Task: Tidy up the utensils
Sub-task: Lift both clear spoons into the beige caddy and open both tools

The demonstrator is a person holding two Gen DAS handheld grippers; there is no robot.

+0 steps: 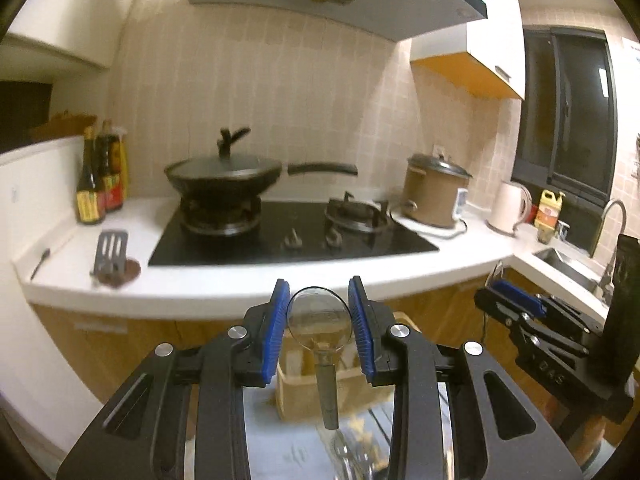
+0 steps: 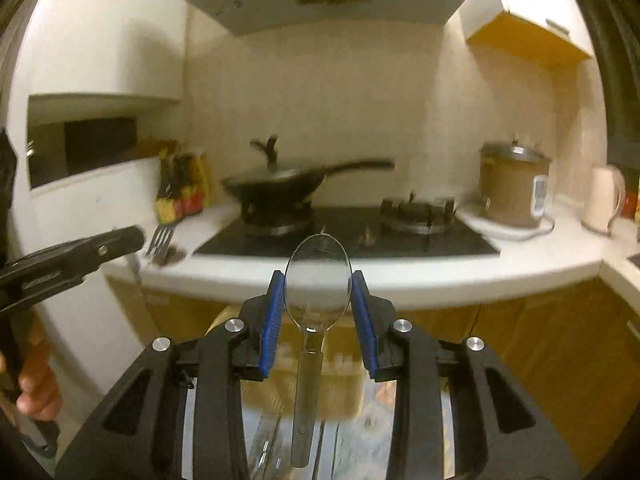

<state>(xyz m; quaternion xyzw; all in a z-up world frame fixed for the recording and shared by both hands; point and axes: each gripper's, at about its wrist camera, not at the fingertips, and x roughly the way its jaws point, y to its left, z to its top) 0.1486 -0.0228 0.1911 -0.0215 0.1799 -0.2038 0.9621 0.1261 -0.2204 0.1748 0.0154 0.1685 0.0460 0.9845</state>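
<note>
Black gripper arms with blue ribbed pads fill the foreground of both wrist views. Between the pads of the left gripper (image 1: 319, 318) sits a clear plastic spoon (image 1: 319, 314), bowl upward and clamped at its two edges, its handle hanging down toward the camera. The right gripper (image 2: 318, 306) holds a second clear plastic spoon (image 2: 318, 280) the same way: blue pads pressed on either side of the bowl, whose tip rises above the fingertips, handle dangling below. Both sets of jaws are thus closed partway, gripping a spoon.

Beneath the left gripper a light wooden utensil box (image 1: 298, 380) shows, blurred, directly below the hanging handle.

Beyond lies a white countertop (image 1: 224, 284) with a black glass gas hob (image 1: 280, 240). A lidded black wok (image 1: 224, 176) stands on the left burner; the right burner is bare. Dark sauce bottles (image 1: 94, 184) stand at the left by the wall, and a grey slotted spatula (image 1: 110, 252) lies near them at the counter edge. A brown rice cooker (image 1: 434, 194) and a white electric kettle (image 1: 510, 206) stand to the right of the hob. From the right wrist view, a person's hand (image 2: 30, 384) carries the left gripper at the left edge.
</note>
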